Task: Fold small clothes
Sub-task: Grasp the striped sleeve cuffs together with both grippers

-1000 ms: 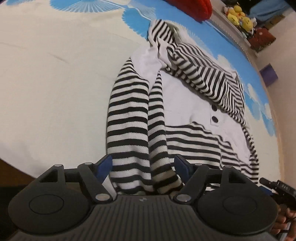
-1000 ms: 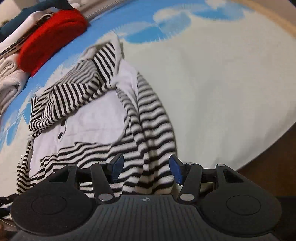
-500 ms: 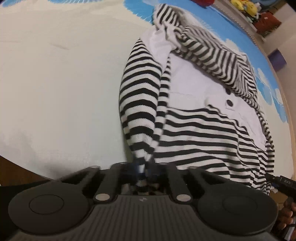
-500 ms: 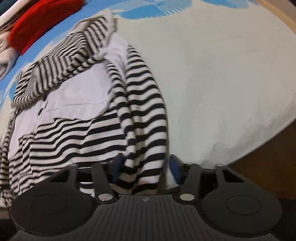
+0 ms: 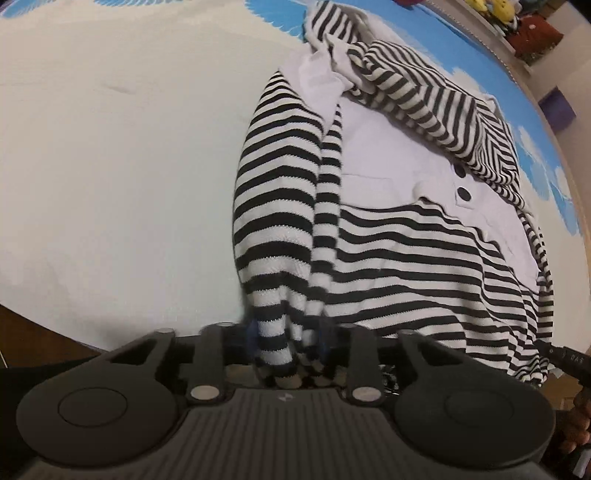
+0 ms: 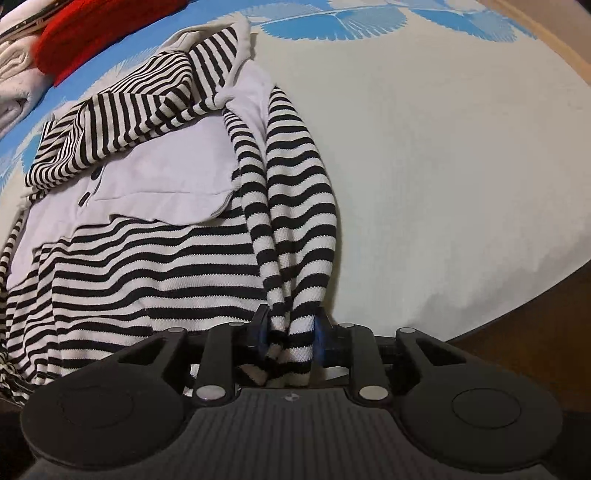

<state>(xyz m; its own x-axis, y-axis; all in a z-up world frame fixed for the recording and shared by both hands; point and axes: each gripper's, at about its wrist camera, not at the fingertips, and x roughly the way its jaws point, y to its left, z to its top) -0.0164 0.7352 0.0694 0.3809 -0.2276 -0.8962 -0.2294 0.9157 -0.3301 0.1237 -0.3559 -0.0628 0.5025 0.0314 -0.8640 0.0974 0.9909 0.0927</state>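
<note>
A black-and-white striped hooded top (image 5: 406, 258) (image 6: 147, 266) with a white chest panel and dark buttons lies flat on the bed. Its hood (image 5: 424, 103) is folded over the chest. My left gripper (image 5: 286, 332) is shut on the bunched cuff of the striped sleeve (image 5: 277, 206) on that side. In the right wrist view, the other striped sleeve (image 6: 295, 206) runs down into my right gripper (image 6: 290, 332). That gripper's jaws are closing, and the blue pads (image 6: 260, 332) press the gathered cuff between them.
The cream sheet (image 5: 110, 166) (image 6: 461, 166) with blue prints ends at the near bed edge, with brown floor (image 6: 535, 332) below. A red item (image 6: 92, 40) and folded white clothes (image 6: 14, 85) lie at the far left. Plush toys (image 5: 495, 11) and a purple box (image 5: 557, 110) stand beyond.
The left jaws went from wide open to shut on the sleeve cuff. The right jaws narrowed onto the other cuff. Both grippers came in closer to the top.
</note>
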